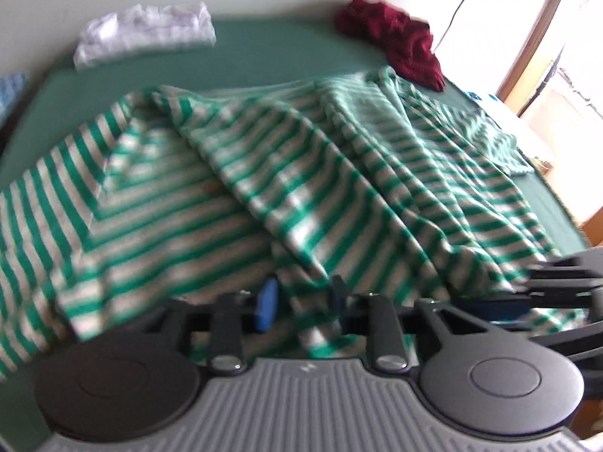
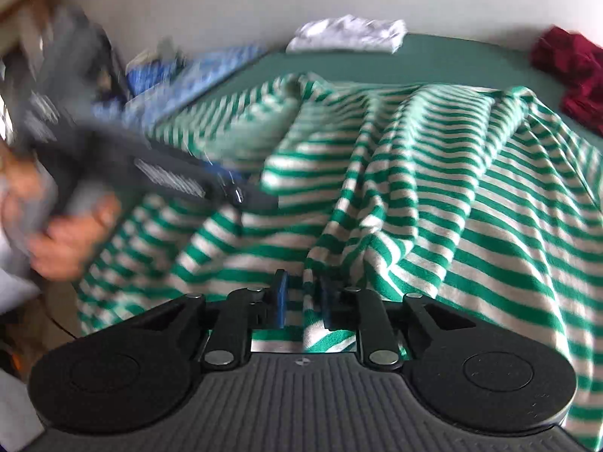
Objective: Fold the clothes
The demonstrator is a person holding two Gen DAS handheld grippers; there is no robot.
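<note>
Currently listing, left to right. Left gripper (image 1: 301, 303): its blue pads are standing a little apart with a fold of the striped garment (image 1: 286, 173) running between them; motion blur is hiding whether the pads are actually biting the cloth, so a firm pinch cannot be told. In the right wrist view the same left gripper (image 2: 264, 201) is showing as a blurred dark tool reaching in from the left over the cloth, with the person's hand (image 2: 68, 241) wrapping its handle.

Striped garment, green and white: it is lying bunched and ridged over the green bed surface (image 1: 264, 56), spreading away from both grippers and draping down toward the cameras, with its near edge tucked up against the gripper bodies.

Right gripper (image 2: 302, 301): its blue pads are pressing in on a narrow vertical ridge of the striped garment (image 2: 433, 196), pinching it, while the cloth is fanning out taut from that point toward the far side of the bed.

Further items: a folded white cloth (image 1: 147, 34) is sitting at the far left edge of the bed against the wall; a crumpled dark red garment (image 1: 399, 41) is resting at the far right corner, well apart from both grippers. A blue patterned item (image 2: 196, 75) is lying just beside the bed's left edge, too blurred to identify.
</note>
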